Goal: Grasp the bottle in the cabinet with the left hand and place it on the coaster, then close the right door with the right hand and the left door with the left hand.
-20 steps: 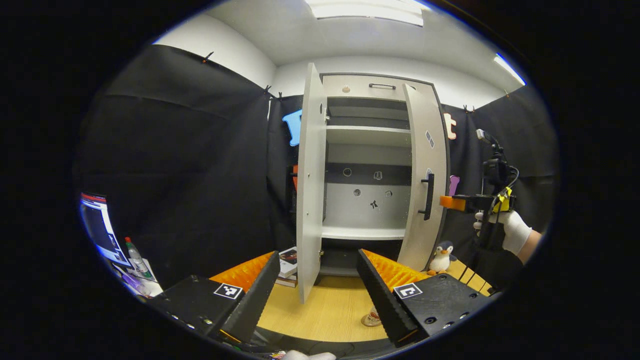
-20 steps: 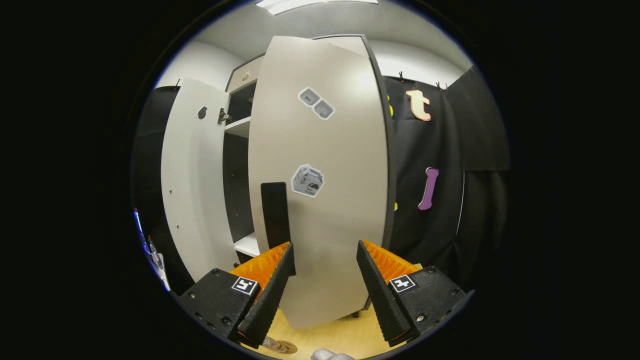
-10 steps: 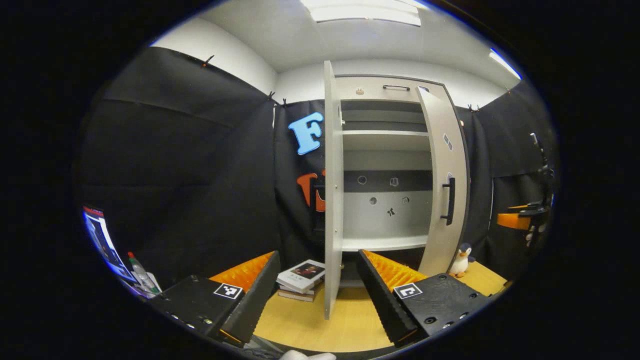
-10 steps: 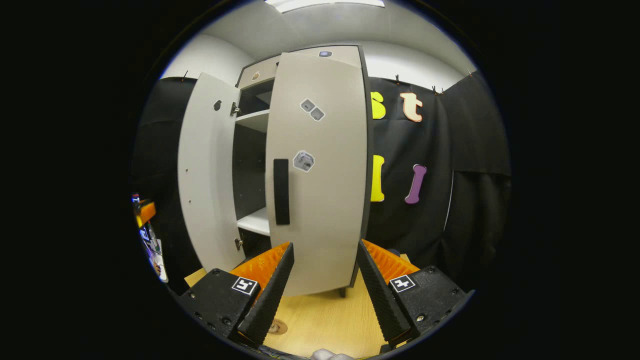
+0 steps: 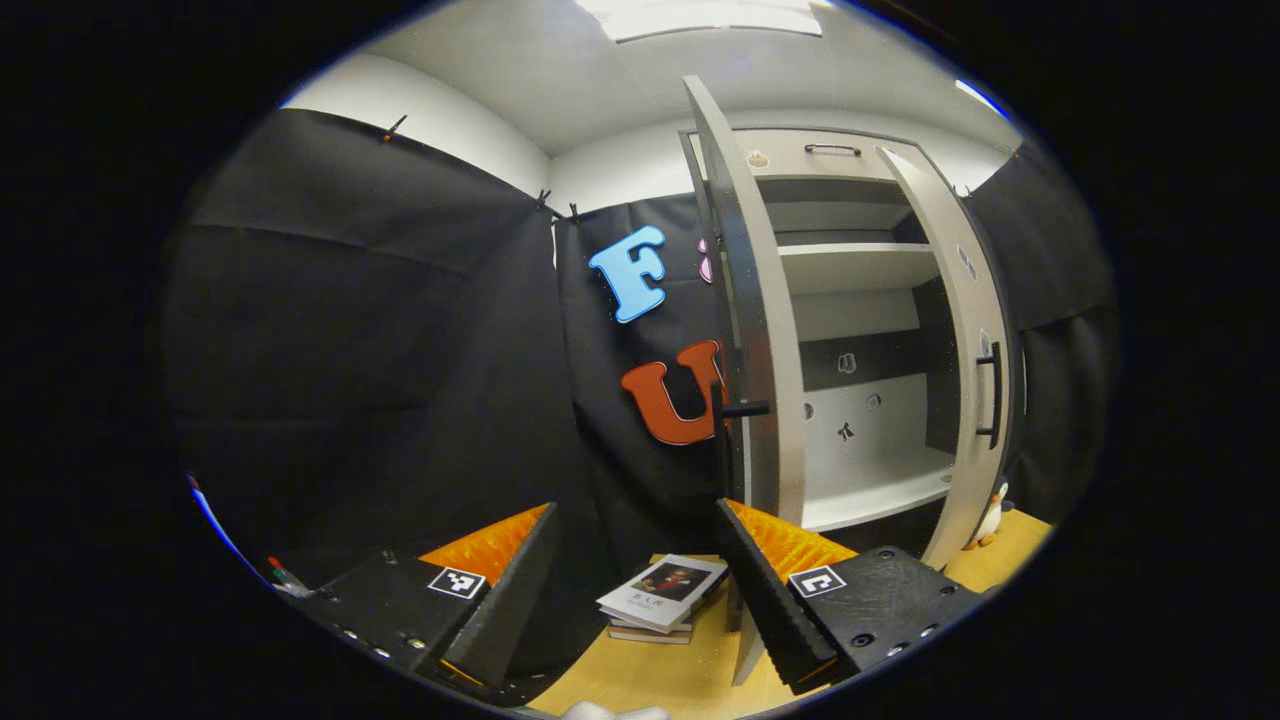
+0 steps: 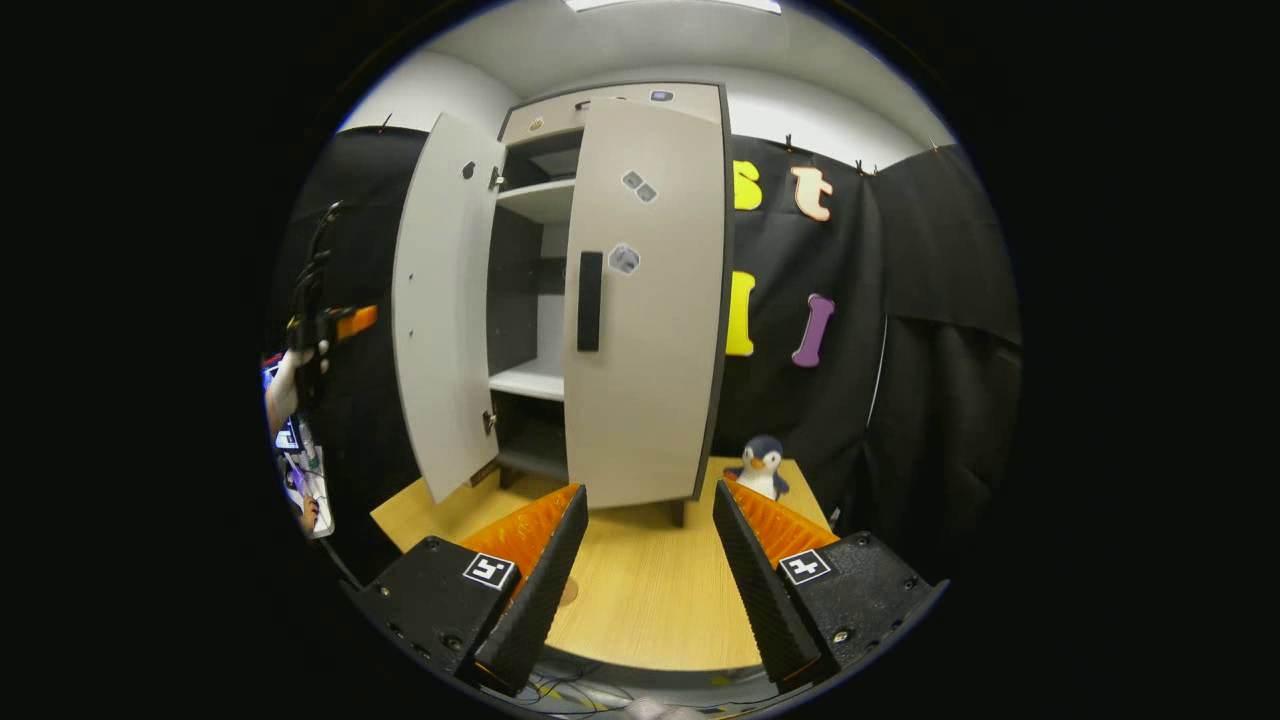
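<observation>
The white cabinet (image 6: pixel 610 100) stands on the wooden table (image 6: pixel 650 600). Its left door (image 6: pixel 445 310) stands wide open, and the right door (image 6: pixel 650 330) with its dark handle (image 6: pixel 590 300) is swung almost shut. My right gripper (image 6: pixel 650 490) is open, empty and well back from the cabinet. My left gripper (image 5: pixel 635 506) is open and empty beside the left door (image 5: pixel 750 330), which I see edge-on with its handle (image 5: pixel 745 408) sticking out. A gloved hand holds the left gripper (image 6: pixel 335 322) outside that door. A sliver of a brown coaster (image 6: pixel 568 592) shows by my right gripper's left finger.
A stack of books (image 5: pixel 665 595) lies on the table under the left door. A toy penguin (image 6: pixel 765 465) stands at the cabinet's right corner. The middle shelf (image 5: pixel 870 490) is bare. Black cloth walls close in both sides.
The right gripper has drawn back from the right door, which has swung further shut. The left gripper has moved left, around to the outer side of the left door.
</observation>
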`<action>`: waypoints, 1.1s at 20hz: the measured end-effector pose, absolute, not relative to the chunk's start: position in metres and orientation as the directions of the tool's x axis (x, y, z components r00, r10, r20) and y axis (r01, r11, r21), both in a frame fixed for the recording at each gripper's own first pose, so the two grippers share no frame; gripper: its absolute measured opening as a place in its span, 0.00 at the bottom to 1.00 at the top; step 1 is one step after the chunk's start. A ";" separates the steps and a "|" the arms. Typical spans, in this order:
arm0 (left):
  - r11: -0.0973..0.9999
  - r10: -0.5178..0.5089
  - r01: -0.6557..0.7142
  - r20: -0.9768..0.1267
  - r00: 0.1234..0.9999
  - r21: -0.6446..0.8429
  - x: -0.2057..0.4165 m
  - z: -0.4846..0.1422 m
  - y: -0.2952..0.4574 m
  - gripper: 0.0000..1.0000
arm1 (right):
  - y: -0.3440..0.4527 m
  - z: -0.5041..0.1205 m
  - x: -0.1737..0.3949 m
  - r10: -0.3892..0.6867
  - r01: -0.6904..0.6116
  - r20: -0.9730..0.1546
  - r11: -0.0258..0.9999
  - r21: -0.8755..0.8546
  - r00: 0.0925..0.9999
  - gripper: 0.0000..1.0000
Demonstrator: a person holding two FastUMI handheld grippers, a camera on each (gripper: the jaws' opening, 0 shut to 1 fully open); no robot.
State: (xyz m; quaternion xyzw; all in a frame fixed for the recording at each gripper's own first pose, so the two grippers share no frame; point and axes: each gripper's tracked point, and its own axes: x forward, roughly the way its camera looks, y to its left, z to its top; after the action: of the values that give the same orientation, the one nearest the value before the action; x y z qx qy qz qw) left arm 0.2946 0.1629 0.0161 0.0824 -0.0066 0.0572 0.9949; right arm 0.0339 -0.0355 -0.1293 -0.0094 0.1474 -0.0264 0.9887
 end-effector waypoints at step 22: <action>0.986 -0.008 0.006 0.012 1.000 0.164 0.330 0.016 0.092 0.86 | -0.064 -0.119 -0.022 -0.093 0.090 -0.321 0.996 -0.025 0.942 0.79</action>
State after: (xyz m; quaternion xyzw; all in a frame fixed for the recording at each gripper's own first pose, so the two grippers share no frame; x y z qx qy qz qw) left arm 0.3298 0.0925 0.0164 0.0824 -0.0065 -0.0035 0.9966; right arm -0.0216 -0.0640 -0.1192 -0.0049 0.1633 -0.0466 0.9855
